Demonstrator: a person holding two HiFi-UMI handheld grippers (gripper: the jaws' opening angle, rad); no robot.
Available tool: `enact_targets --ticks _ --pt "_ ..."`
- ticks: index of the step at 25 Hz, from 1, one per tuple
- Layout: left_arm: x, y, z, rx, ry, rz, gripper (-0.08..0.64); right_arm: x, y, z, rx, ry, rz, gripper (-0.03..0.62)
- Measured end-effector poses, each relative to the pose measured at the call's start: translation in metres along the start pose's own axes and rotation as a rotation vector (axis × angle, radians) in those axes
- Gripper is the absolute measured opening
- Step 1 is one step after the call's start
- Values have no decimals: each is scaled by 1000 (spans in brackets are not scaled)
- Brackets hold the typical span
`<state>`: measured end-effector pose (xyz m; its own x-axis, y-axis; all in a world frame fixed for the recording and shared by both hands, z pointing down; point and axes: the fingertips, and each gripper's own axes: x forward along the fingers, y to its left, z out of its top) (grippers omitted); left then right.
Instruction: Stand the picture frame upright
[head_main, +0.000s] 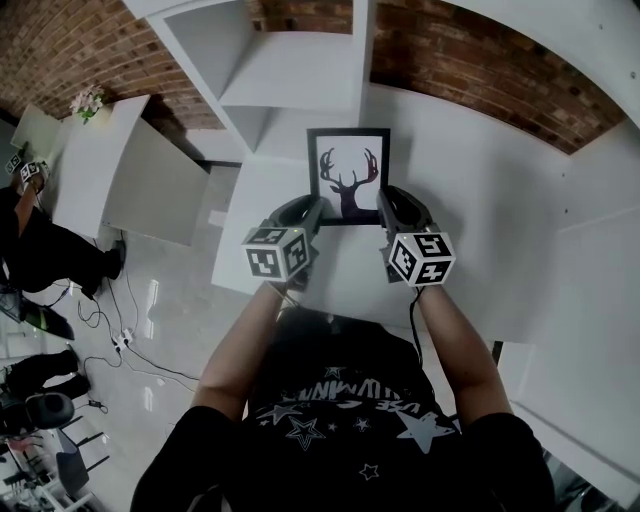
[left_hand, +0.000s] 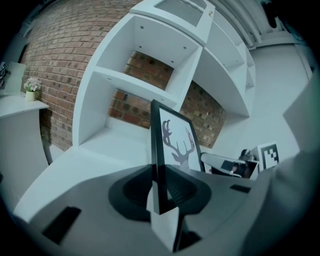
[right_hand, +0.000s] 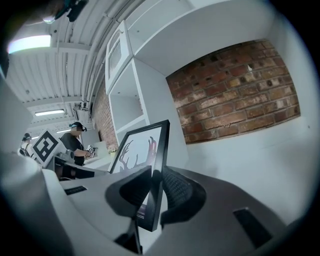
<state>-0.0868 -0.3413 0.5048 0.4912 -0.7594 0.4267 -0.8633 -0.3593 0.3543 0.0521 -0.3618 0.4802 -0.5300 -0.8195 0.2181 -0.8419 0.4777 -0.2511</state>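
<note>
The picture frame (head_main: 348, 177), black-edged with a deer's head and antlers on white, is pinched between two sets of jaws at once, one on each upright side, low down near the bottom corners. The left gripper (left_hand: 161, 187) has its jaws closed on the frame's left edge, pads pressed to front and back. The right gripper (right_hand: 156, 192) does the same on the right edge. Holding it low and on both sides looks sensible to me: the frame can't swing or twist, and its bottom edge is free to meet the surface first.

From each set of jaws the frame rises close to upright, print facing back toward the person. Whether its bottom edge touches the white tabletop (head_main: 255, 205) below the jaws, I can't tell. Beyond the jaws stands white shelving (head_main: 290, 70) against a brick wall (head_main: 480, 60), so the spot seems chosen for display.
</note>
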Motion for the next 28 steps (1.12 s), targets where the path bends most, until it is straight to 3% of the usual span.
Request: enact_targets --ticks 17,28 --pt "65 44 6 193 29 -43 92 50 -24 -18 -12 -10 -118 70" --pt "91 61 6 208 57 -38 92 61 -28 -30 -1 13 -140 64"
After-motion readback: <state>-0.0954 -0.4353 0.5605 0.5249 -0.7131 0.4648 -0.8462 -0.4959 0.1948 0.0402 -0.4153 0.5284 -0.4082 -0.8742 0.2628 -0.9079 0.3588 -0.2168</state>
